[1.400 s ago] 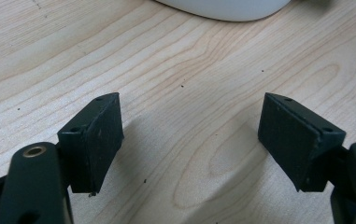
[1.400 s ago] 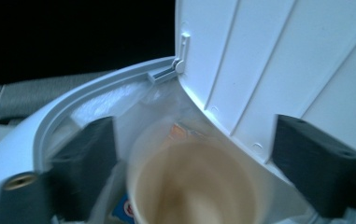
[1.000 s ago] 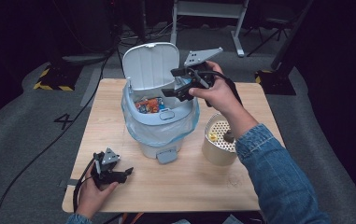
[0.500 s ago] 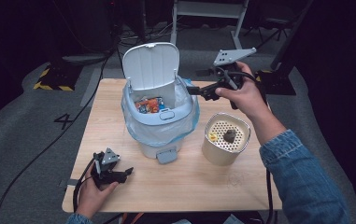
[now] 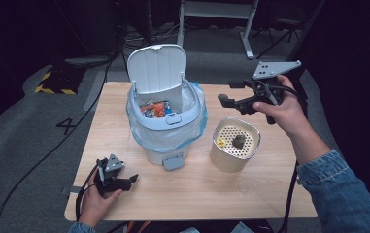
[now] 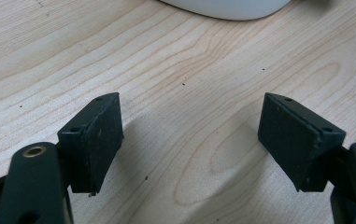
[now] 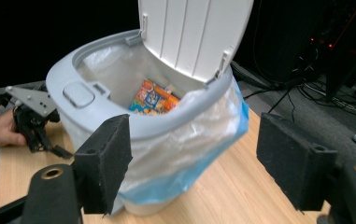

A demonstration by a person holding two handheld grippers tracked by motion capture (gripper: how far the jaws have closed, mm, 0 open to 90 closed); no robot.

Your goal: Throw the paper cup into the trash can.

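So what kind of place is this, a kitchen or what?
Probably a lab or recording studio, not a kitchen: one wooden table stands on grey carpet with cables, hazard tape marks the floor, and black curtains close it in.

bright light from above falls on the pale wooden table (image 5: 192,194), while the floor and far background sink into near black. the high view is soft and slightly grainy. short soft shadows lie under the black padded jaws in the left gripper view, which is sharp.
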